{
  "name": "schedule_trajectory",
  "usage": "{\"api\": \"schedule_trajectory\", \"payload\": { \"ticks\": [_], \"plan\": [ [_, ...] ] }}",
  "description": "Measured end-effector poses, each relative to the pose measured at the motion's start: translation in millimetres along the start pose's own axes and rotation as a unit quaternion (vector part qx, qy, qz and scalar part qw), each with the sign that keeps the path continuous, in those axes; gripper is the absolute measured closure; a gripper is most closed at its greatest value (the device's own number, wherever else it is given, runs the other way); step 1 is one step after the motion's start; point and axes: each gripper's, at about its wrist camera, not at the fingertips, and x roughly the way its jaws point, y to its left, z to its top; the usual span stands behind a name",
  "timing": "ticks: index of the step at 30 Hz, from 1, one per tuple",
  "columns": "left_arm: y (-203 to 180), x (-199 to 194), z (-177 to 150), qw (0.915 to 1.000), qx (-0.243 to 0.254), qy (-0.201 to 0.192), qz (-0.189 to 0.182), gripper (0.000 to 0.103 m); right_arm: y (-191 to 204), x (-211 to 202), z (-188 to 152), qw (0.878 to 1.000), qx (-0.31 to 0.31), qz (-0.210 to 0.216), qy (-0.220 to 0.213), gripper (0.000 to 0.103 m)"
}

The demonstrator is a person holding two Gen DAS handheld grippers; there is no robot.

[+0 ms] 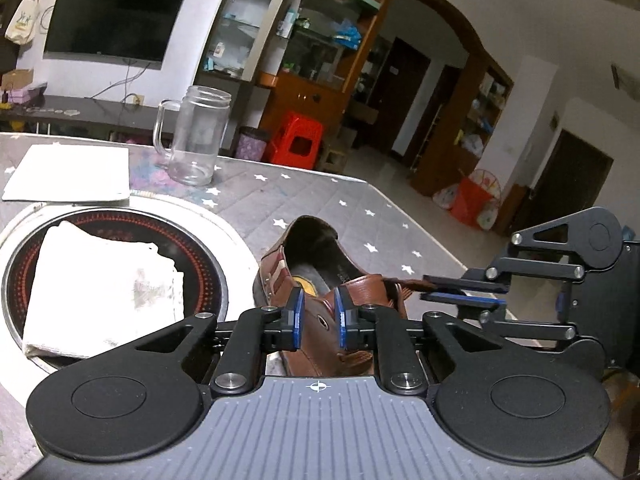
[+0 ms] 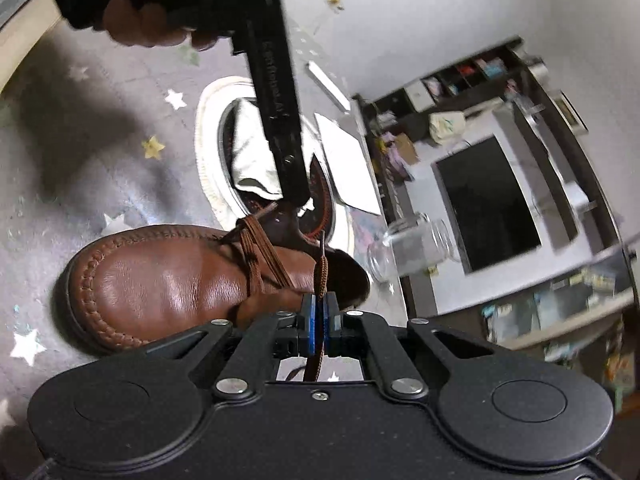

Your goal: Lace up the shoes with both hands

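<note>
Brown leather lace-up shoe (image 2: 168,276) sits on the grey star-print table cover (image 2: 80,152), lower-centre of the left wrist view & lower left of the right wrist view. Left gripper (image 1: 319,317) has fingers apart, straddling the shoe's eyelet flap w/o clamping it. Right gripper (image 2: 319,318) has fingers pressed together on the brown woven lace (image 2: 321,270); clear glass handled jar (image 1: 197,136) stands upper left of the left wrist view.
</note>
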Motion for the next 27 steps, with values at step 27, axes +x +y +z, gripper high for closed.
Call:
{"api": "schedule_trajectory", "payload": {
  "ticks": [27],
  "plan": [
    [17.3, -5.3, -9.4, 0.9991, -0.031, -0.016, -0.026, 0.083, 40.5, 41.3, 24.2, 0.967, -0.252, 0.009, 0.026, 0.099]
  ]
}}
